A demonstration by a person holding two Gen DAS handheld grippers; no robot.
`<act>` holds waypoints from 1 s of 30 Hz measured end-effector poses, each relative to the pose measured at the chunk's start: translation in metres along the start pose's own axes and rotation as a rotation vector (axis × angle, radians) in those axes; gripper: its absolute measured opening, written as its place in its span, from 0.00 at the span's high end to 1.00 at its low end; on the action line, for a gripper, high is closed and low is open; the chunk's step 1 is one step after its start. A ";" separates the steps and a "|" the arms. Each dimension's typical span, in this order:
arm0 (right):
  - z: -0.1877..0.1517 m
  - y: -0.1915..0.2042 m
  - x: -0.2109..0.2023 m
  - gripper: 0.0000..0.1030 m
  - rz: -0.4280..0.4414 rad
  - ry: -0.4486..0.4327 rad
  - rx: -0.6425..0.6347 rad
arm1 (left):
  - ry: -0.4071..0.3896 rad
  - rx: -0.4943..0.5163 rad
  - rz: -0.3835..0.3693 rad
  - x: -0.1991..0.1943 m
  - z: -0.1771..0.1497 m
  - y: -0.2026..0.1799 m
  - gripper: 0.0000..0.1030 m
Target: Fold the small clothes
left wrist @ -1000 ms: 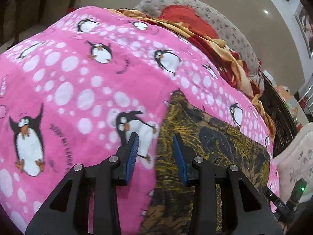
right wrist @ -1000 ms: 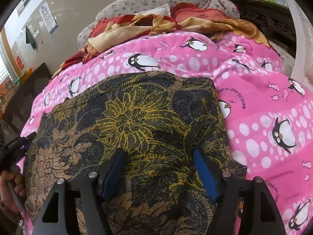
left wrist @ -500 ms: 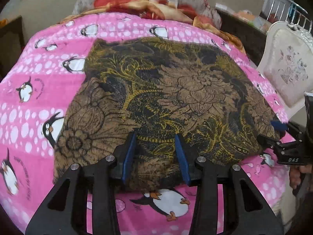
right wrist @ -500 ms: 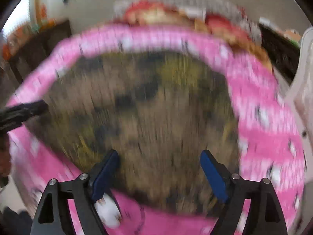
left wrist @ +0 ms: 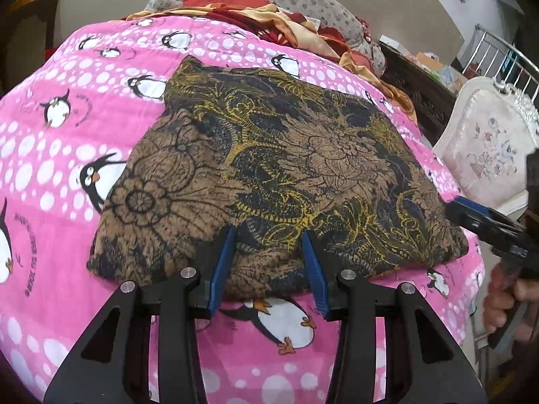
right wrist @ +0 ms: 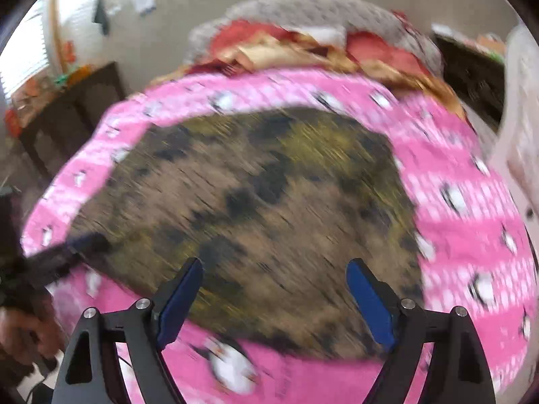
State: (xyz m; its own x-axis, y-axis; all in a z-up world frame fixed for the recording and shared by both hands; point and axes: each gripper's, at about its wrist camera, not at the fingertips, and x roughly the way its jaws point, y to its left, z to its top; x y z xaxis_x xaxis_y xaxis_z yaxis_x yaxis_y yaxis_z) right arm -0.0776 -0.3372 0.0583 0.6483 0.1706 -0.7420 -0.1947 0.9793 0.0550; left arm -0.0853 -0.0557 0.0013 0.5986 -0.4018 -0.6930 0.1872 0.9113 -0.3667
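The bed [left wrist: 50, 175], under its pink penguin blanket [left wrist: 67, 155], fills both views. The brown-and-black floral cloth [left wrist: 269, 168] lies flat mid-bed, its near edge toward six o'clock. A white chair [left wrist: 488, 155] sits at three o'clock. The left gripper [left wrist: 267, 252] hovers at the cloth's near edge, jaws part-open, gripping nothing. The right gripper [right wrist: 273, 282], blurred, has jaws spread wide and closing slightly, clear of the cloth.

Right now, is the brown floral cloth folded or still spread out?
Spread flat: the brown floral cloth lies open on the pink penguin blanket, no turned-over edge visible. Layers underneath: cannot tell.
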 end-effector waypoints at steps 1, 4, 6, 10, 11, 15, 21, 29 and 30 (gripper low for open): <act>0.003 0.004 0.010 0.16 0.003 0.019 -0.002 | 0.004 -0.016 -0.011 -0.001 0.000 0.002 0.60; -0.004 0.005 0.053 0.15 -0.028 0.153 -0.018 | 0.013 -0.048 -0.035 -0.008 -0.002 0.010 0.60; -0.001 0.015 0.049 0.16 -0.080 0.145 -0.075 | 0.015 -0.063 -0.044 -0.018 -0.005 0.016 0.60; 0.025 0.021 0.031 0.16 -0.067 0.064 -0.058 | -0.016 -0.120 -0.062 -0.041 -0.011 0.028 0.60; 0.034 0.019 0.031 0.16 -0.074 0.040 -0.044 | -0.027 -0.146 -0.063 -0.048 -0.013 0.032 0.60; 0.056 0.006 0.065 0.16 -0.063 0.066 0.042 | -0.011 -0.270 -0.085 -0.054 -0.023 0.047 0.60; 0.035 0.014 0.094 0.10 -0.117 0.052 -0.073 | 0.023 -0.308 -0.057 -0.041 -0.027 0.048 0.58; 0.027 0.010 0.089 0.06 -0.075 0.016 -0.054 | -0.034 -0.511 -0.218 -0.018 -0.007 0.075 0.56; 0.026 0.011 0.089 0.05 -0.078 0.016 -0.057 | -0.036 -0.510 -0.244 -0.018 -0.004 0.074 0.56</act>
State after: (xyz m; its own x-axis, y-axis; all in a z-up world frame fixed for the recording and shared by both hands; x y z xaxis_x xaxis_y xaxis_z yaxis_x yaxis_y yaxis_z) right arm -0.0022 -0.3086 0.0103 0.6514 0.0920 -0.7531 -0.1857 0.9818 -0.0407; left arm -0.0851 0.0186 -0.0159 0.6130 -0.5838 -0.5323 -0.0710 0.6304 -0.7731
